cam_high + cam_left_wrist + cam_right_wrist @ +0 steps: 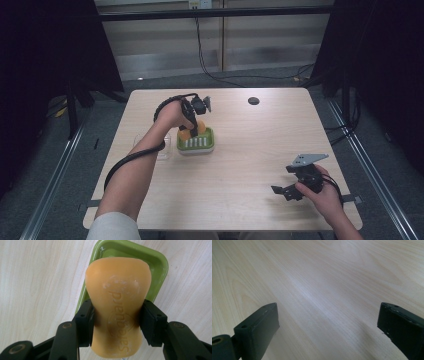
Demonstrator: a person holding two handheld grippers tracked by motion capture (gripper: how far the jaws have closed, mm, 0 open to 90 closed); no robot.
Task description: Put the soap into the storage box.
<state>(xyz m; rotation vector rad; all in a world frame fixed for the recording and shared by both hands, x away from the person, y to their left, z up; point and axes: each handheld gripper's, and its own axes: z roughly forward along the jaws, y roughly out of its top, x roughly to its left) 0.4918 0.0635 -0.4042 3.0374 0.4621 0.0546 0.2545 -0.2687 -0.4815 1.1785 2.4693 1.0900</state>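
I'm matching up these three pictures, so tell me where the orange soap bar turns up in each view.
High view: the soap is left of centre, over the green dish, in the left gripper.
Left gripper view: soap in the centre, clamped between the jaws.
Right gripper view: bare table, no soap.
Shared landmark: the green dish.

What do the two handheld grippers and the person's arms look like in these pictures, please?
Both are black two-jaw tools. The left gripper has blocky jaw pads with small screw holes and a thick black cable trailing along the forearm. The right gripper carries a grey three-cornered plate on top. A pale short sleeve covers the left upper arm; the forearms are bare.
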